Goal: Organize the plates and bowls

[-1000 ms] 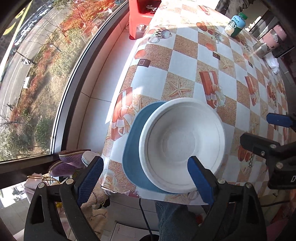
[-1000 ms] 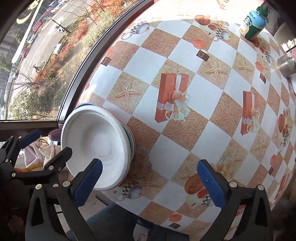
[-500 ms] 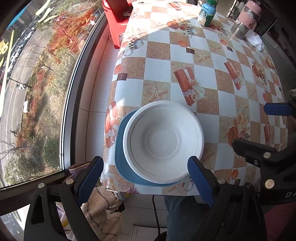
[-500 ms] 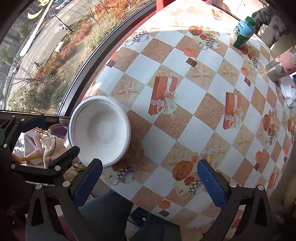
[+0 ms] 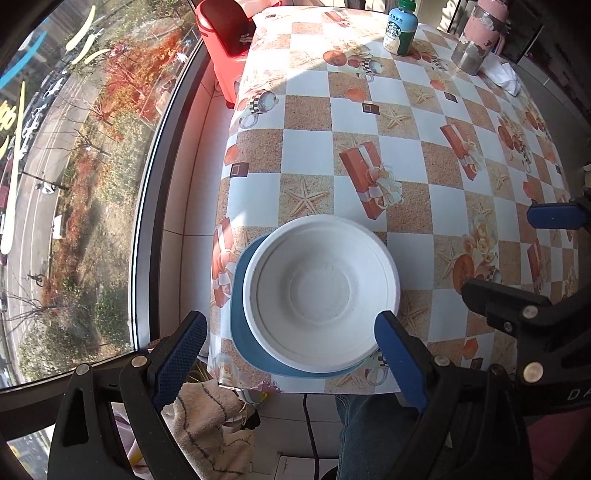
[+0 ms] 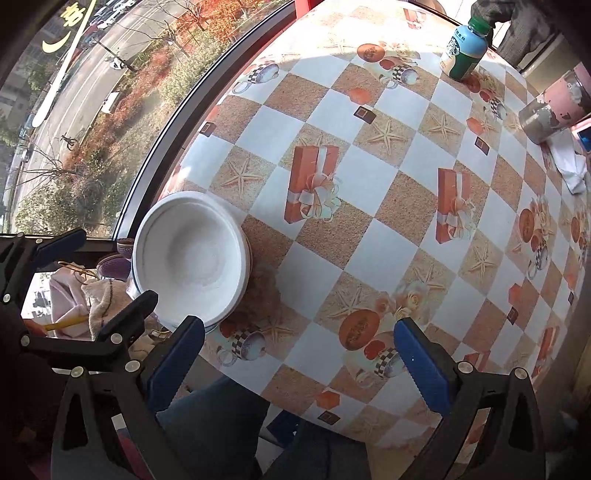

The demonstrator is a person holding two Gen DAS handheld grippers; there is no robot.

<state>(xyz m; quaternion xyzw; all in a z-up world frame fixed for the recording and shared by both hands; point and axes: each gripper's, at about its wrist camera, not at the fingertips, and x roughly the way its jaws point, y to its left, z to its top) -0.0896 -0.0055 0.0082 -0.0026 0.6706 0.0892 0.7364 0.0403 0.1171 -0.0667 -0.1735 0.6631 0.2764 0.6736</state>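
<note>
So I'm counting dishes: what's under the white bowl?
A blue plate lies under the white bowl, showing along one side. Anything else stacked beneath is covered.

The table (image 5: 306, 151) wears a checked oilcloth printed with starfish, gift boxes and teacups; at its far end stand a green-capped Starbucks bottle (image 5: 400, 27) and a pink-and-metal tumbler (image 5: 476, 40), with a crumpled white tissue (image 5: 504, 75) just beside the tumbler. A red plastic bin (image 5: 229, 44) sits on the floor by the window (image 5: 74, 166), which looks down on a street and autumn shrubs. Below the near table edge lie a beige striped towel (image 5: 207, 421) and a person's jeans-clad leg (image 5: 369, 435).
</note>
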